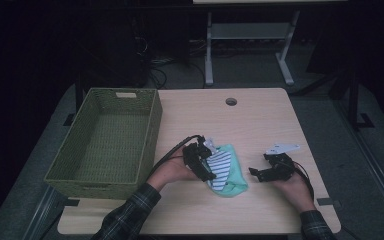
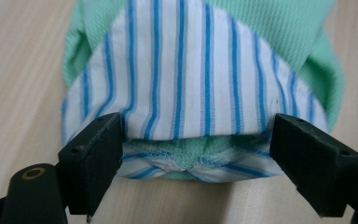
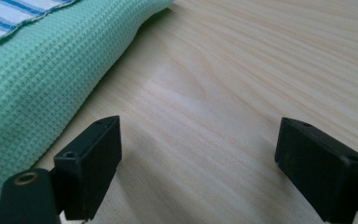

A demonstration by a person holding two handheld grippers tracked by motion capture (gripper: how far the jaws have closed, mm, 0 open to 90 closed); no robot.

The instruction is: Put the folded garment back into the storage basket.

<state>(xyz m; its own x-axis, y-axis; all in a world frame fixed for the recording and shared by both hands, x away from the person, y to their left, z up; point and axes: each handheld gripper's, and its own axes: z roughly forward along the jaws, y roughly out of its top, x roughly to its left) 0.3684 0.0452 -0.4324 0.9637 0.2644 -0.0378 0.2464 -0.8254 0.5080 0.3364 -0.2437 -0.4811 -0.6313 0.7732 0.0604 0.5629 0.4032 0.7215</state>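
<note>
A folded cloth, mint-green waffle weave with a white, blue-striped layer on top, lies on the wooden table near the front middle. My left gripper is at the cloth's left edge, open. In the left gripper view the folded cloth has its near edge between the two wide-set jaws of the left gripper, with no pad pressing on it. My right gripper rests low to the right of the cloth, open. The right gripper has bare wood between its jaws, and the cloth lies off to its left.
A green woven basket, with nothing in it, stands on the table's left part, close to my left forearm. A round cable hole sits near the far edge. The room behind is dark, with a desk frame and cables on the floor.
</note>
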